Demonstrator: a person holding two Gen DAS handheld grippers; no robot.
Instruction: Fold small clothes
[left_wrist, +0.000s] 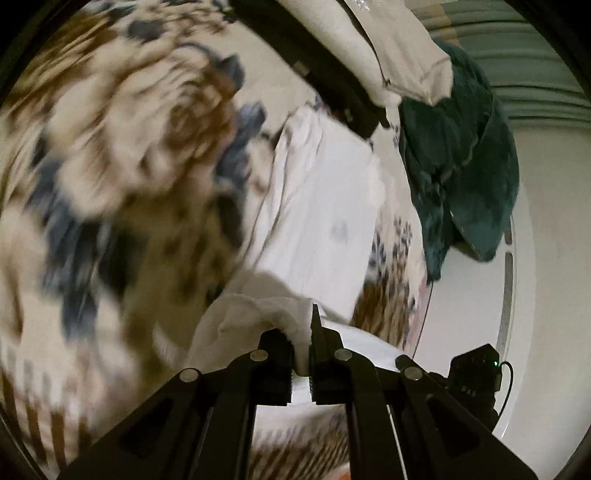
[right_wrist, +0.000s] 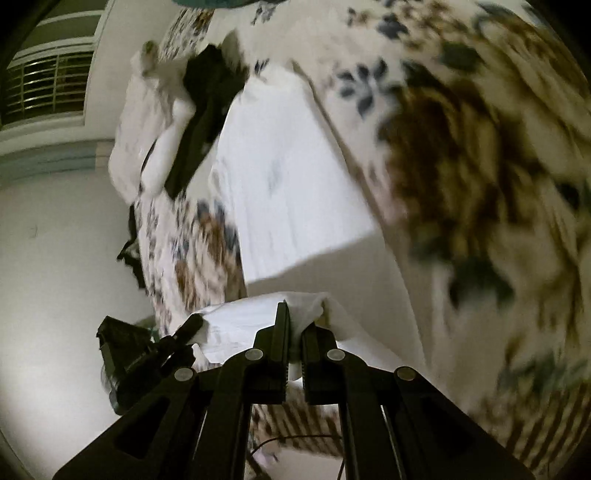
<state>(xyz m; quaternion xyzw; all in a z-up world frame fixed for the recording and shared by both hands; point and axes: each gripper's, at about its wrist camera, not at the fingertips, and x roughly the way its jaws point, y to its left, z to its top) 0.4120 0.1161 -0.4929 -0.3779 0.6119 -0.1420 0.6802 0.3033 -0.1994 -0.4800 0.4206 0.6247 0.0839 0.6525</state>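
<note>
In the left wrist view our left claw (left_wrist: 303, 354) is clenched on the edge of a white cloth (left_wrist: 317, 206), and a bunched fold of it sits between the two fingers (left_wrist: 318, 332). From there the cloth runs forward and spreads flat on a bed with a floral cover (left_wrist: 110, 147) in cream, brown and blue. The cover is blurred on the left side. Beyond the cloth we see a dark green garment (left_wrist: 461, 155) in a heap near the bed edge, a cream garment (left_wrist: 402, 62) beside it, and a black garment (left_wrist: 332, 74) next to that one. In the right wrist view our right claw (right_wrist: 295, 354) is also clenched on the white cloth (right_wrist: 288, 177), with a pinch of fabric between its fingers (right_wrist: 282, 332). The cloth lies in front of it on the same cover (right_wrist: 461, 166). To the left of the right claw, the tip of the left claw (right_wrist: 184, 332) grips the same edge of the cloth. Farther away we see the black garment (right_wrist: 207, 110) and the cream garment (right_wrist: 162, 122) touching each other, and a window (right_wrist: 48, 85) in the wall.
</note>
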